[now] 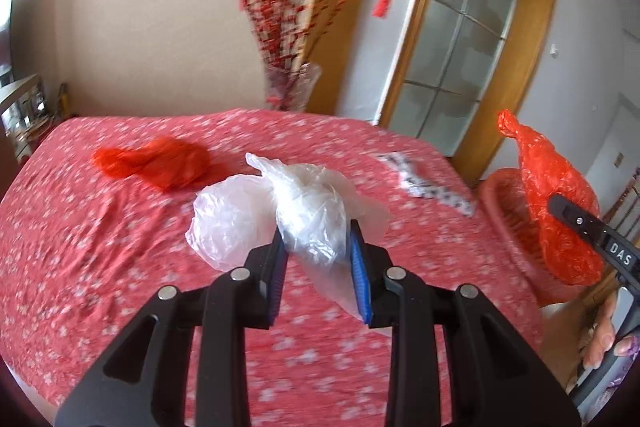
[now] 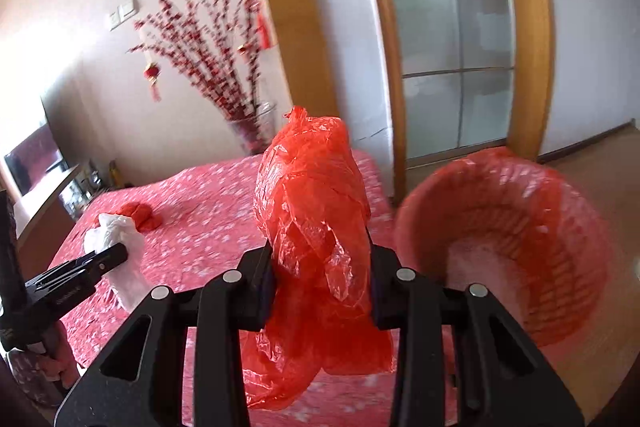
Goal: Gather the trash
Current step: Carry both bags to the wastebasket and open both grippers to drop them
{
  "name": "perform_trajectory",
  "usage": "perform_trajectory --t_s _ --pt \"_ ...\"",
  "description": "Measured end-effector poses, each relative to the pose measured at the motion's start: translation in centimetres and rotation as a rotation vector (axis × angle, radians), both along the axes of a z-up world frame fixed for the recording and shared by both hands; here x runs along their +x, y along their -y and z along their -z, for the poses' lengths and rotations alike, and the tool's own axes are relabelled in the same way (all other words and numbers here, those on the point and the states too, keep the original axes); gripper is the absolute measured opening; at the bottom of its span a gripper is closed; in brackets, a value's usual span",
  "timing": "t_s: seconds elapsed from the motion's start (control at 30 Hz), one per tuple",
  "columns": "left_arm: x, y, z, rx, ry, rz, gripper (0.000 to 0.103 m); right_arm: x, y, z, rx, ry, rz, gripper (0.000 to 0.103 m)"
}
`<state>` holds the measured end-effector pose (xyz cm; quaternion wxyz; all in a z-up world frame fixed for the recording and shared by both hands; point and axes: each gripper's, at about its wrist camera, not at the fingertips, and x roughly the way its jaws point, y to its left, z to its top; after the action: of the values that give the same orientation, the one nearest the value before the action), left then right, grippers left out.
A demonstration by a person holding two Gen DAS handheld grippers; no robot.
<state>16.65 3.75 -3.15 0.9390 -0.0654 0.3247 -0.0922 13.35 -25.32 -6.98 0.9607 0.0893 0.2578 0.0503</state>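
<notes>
Your left gripper (image 1: 320,247) is clamped on a clear plastic bag (image 1: 308,203), lifted just above the red flowered bedspread (image 1: 100,247). Your right gripper (image 2: 322,267) pinches a crumpled red plastic bag (image 2: 316,227), held up beside the red basket (image 2: 560,267) off the bed's edge. Another red bag (image 1: 156,163) and a printed wrapper (image 1: 424,183) lie on the bed.

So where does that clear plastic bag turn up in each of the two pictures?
Left wrist view: the clear plastic bag sits at centre, pinched in the left gripper.
Right wrist view: it shows small at lower left, behind the other gripper's tip.
Shared landmark: the vase of red blossom branches beyond the table.
</notes>
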Motion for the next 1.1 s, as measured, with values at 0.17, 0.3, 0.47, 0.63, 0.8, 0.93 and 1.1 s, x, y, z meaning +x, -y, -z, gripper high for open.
perform_trajectory --t_s 0.17,0.3,0.47,0.63,0.8,0.93,1.1 --pt "0.2 3.4 -1.2 -0.026 0.022 0.092 0.029 -1.5 2.8 -0.5 -0.003 0.03 0.071 0.036" --pt "0.6 6.2 -1.8 -0.042 0.031 0.161 0.029 -2.4 5.1 -0.8 -0.008 0.045 0.128 0.036" --pt "0.7 10.2 -2.5 -0.053 0.048 0.254 0.029 -3.3 7.9 -1.1 0.004 0.056 0.193 0.036" --pt "0.9 14.4 -3.0 -0.078 0.053 0.342 0.029 -4.0 10.5 -1.3 0.02 0.068 0.251 0.036" --pt "1.8 18.2 -3.1 -0.077 0.05 0.404 0.029 -4.4 12.4 -1.5 0.032 0.08 0.291 0.036" --pt "2.4 20.5 -3.0 -0.084 0.038 0.437 0.029 -4.6 13.6 -1.6 0.042 0.091 0.312 0.036" --pt "3.4 22.6 -2.7 -0.084 0.028 0.462 0.029 -4.7 14.8 -1.7 0.057 0.105 0.328 0.036"
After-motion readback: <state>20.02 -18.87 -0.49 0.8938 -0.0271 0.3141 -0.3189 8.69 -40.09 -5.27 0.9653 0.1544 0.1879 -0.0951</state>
